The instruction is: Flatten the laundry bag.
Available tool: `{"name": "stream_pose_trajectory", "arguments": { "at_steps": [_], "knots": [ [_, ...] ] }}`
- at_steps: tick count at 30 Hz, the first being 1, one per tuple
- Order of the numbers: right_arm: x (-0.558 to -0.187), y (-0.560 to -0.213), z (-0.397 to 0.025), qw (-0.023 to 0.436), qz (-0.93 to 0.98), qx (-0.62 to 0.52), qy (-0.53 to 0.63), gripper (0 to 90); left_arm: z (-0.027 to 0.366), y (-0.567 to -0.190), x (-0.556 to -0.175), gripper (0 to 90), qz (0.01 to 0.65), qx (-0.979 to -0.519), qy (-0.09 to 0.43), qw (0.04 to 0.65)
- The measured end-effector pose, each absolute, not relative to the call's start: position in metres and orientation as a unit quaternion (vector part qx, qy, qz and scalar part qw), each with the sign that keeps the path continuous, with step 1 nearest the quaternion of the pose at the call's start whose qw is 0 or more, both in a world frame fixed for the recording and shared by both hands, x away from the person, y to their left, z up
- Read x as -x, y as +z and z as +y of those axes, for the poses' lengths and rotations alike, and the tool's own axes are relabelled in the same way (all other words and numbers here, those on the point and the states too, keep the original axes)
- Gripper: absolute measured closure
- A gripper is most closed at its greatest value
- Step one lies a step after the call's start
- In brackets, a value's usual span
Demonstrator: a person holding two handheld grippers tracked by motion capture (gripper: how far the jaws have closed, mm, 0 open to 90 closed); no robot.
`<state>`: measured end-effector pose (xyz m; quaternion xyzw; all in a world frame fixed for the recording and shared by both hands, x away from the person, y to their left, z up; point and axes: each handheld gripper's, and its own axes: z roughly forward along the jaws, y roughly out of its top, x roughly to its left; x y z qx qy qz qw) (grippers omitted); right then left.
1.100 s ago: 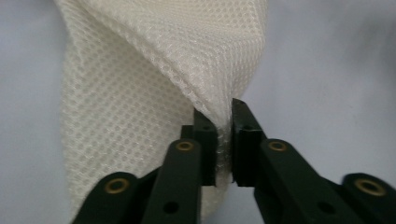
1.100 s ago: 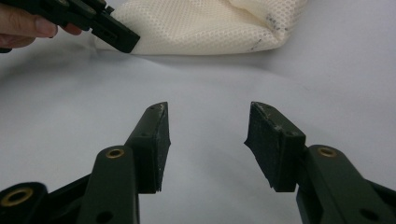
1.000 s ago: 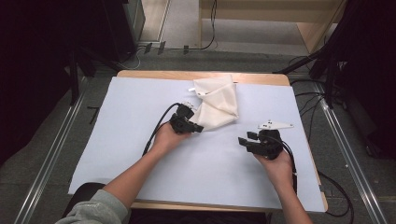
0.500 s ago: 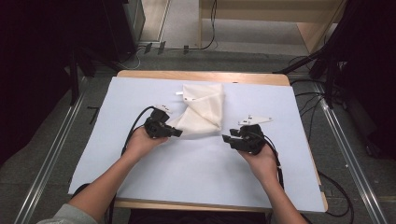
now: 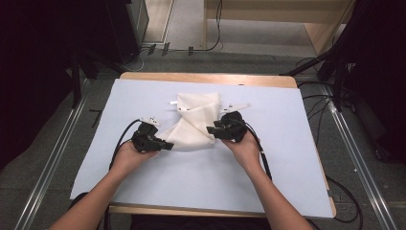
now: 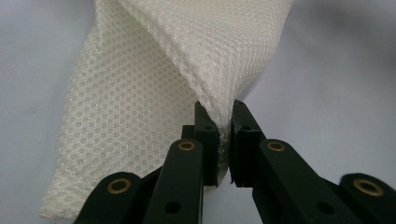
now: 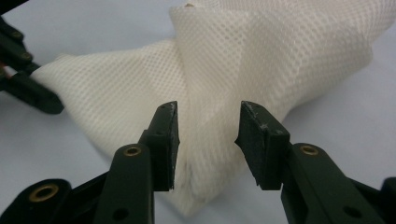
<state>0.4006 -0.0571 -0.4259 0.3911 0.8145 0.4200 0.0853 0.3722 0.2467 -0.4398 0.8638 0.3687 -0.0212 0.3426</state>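
Observation:
A white mesh cloth (image 5: 194,122) lies partly folded and twisted near the middle of the table. My left gripper (image 5: 165,144) is at the cloth's near left corner, shut on a pinched fold of the mesh cloth (image 6: 140,93). My right gripper (image 5: 210,130) is at the cloth's right side with its jaws open around a raised ridge of the mesh cloth (image 7: 233,70). The cloth sits between the two fingertips, and they do not press it. The left gripper's black jaw (image 7: 28,88) shows at the left edge of the right gripper view.
A pale blue sheet (image 5: 287,143) covers the wooden table (image 5: 206,76). Cables (image 5: 261,148) trail from both grippers toward the near edge. Dark equipment and floor rails surround the table.
Both hands moved left and toward the near edge. The left gripper dragged its cloth corner down and left, twisting the cloth. The right gripper came in to the cloth's right side.

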Motion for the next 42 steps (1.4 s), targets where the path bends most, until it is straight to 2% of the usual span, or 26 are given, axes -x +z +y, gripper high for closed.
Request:
{"name": "stream_pose_trajectory", "arguments": {
  "at_steps": [1,2,5,14,22,23,25,26,29,31,33,37,42],
  "knots": [
    [-0.41,-0.427,-0.049,0.087,0.816,-0.39,0.418,58.9,0.247,-0.44,-0.372,69.3,0.367,-0.864,-0.02,0.344],
    [-0.41,-0.427,-0.049,0.087,0.816,-0.39,0.418,58.9,0.248,-0.44,-0.371,69.3,0.365,-0.865,-0.015,0.344],
    [-0.424,-0.42,-0.032,0.091,0.821,-0.378,0.418,58.0,0.249,-0.437,-0.37,57.7,0.373,-0.854,-0.011,0.363],
    [-0.451,-0.409,0.0,0.092,0.826,-0.367,0.418,54.1,0.247,-0.437,-0.371,59.6,0.371,-0.854,-0.015,0.365],
    [-0.466,-0.417,0.041,0.09,0.846,-0.354,0.389,43.4,0.247,-0.441,-0.376,62.3,0.373,-0.856,-0.017,0.358],
    [-0.47,-0.426,0.047,0.086,0.853,-0.354,0.374,42.8,0.249,-0.444,-0.378,69.2,0.379,-0.854,-0.041,0.354],
    [-0.471,-0.431,0.05,0.086,0.857,-0.352,0.366,42.8,0.249,-0.445,-0.379,71.6,0.387,-0.851,-0.047,0.352],
    [-0.473,-0.436,0.052,0.086,0.862,-0.352,0.355,43.6,0.25,-0.445,-0.379,74.6,0.389,-0.85,-0.051,0.352],
    [-0.474,-0.447,0.054,0.08,0.869,-0.359,0.33,54.2,0.25,-0.445,-0.379,78.1,0.388,-0.851,-0.047,0.351],
    [-0.474,-0.449,0.054,0.088,0.874,-0.355,0.32,66.9,0.249,-0.446,-0.379,79.1,0.386,-0.853,-0.044,0.347],
    [-0.472,-0.446,0.054,0.086,0.877,-0.354,0.314,84.5,0.248,-0.446,-0.379,79.8,0.383,-0.857,-0.043,0.341],
    [-0.468,-0.435,0.049,0.088,0.876,-0.344,0.326,85.6,0.248,-0.446,-0.379,79.8,0.385,-0.858,-0.039,0.337],
    [-0.451,-0.403,0.022,0.091,0.855,-0.338,0.383,85.1,0.248,-0.447,-0.379,79.7,0.384,-0.86,-0.038,0.335]
  ]
}}
